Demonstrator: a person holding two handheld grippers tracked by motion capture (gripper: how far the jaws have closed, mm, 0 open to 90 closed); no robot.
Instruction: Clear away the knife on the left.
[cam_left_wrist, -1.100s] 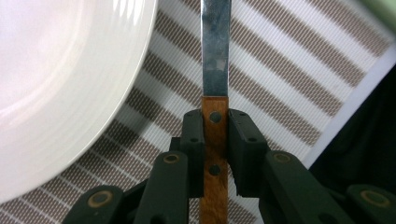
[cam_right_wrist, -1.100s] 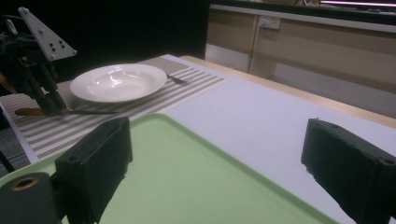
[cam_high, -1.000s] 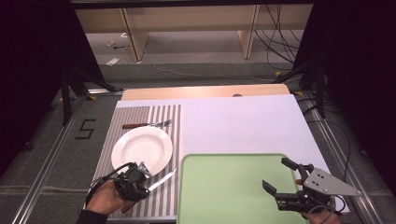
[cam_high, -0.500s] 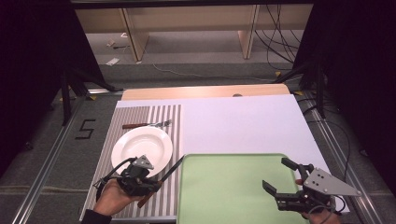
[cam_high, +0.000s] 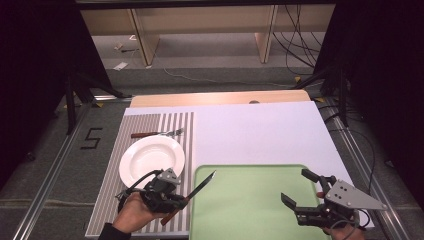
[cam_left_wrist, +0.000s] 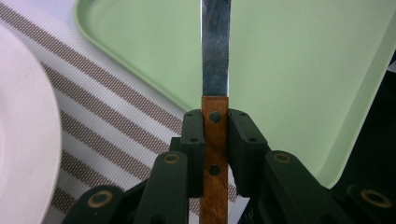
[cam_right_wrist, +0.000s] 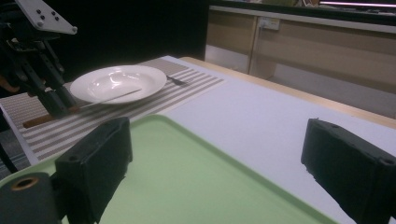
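Knife is clamped in the left gripper, held by the brown wooden handle; both pads pinch its flat sides, jaws nearly closed with only the handle between them. Blade runs straight out along the gripper's own axis, so long axis = gripper axis.

In the high view the knife lies diagonal, handle low-left over the striped placemat, tip up-right, just crossing the left edge of the green tray. It looks lifted off the mat, not resting.

White plate sits just beyond the left gripper; a fork lies past the plate.

Right gripper is well apart over the tray's right side, jaws wide, nothing in them.

Judgement: the tray lies along the blade's heading, so the coming move is likely forward-right and down.
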